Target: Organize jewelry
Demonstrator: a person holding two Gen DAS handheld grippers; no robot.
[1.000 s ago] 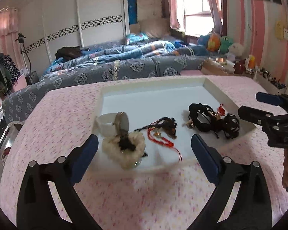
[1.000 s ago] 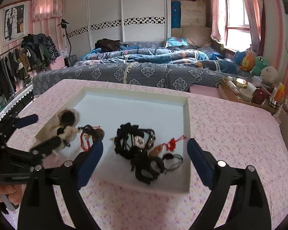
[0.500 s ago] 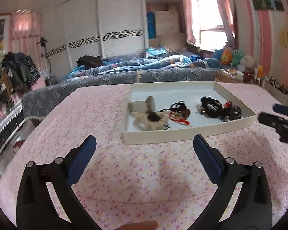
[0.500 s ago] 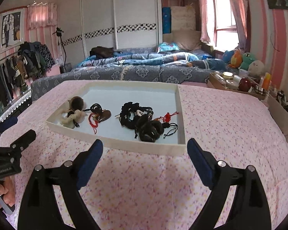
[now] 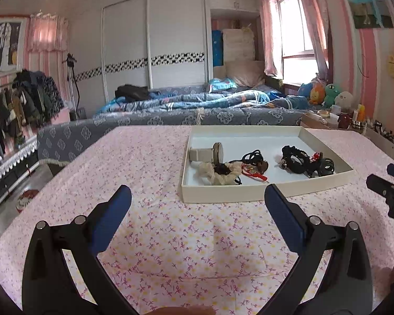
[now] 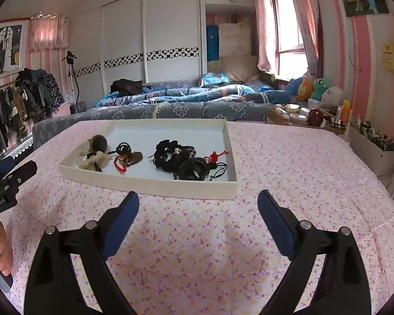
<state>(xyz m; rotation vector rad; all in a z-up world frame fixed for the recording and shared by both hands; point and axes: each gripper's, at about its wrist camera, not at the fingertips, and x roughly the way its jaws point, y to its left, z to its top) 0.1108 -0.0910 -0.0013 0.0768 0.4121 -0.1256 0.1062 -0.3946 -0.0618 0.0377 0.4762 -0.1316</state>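
Observation:
A shallow white tray (image 5: 223, 195) (image 6: 170, 183) lies on the pink flowered tablecloth. Inside it are a cream scrunchie (image 5: 218, 174) (image 6: 92, 161), a white-strapped watch (image 5: 206, 154), a red cord with a dark pendant (image 5: 254, 169) (image 6: 123, 161), and a tangle of black bands (image 5: 302, 161) (image 6: 182, 158). My left gripper (image 5: 197, 199) hangs open over the cloth, short of the tray's near left corner. My right gripper (image 6: 198, 203) is open too, just short of the tray's near wall. Neither holds anything.
A bed with a blue-grey quilt (image 5: 197, 110) runs behind the table. A box of small items (image 6: 373, 149) and bottles and plush toys (image 6: 325, 94) stand at the right. A clothes rack (image 5: 15, 105) is at the left. Flowered cloth (image 5: 134, 162) spreads left of the tray.
Both grippers have drawn back from above the tray toward the table's near side. The tray's contents lie as before. Both stay open.

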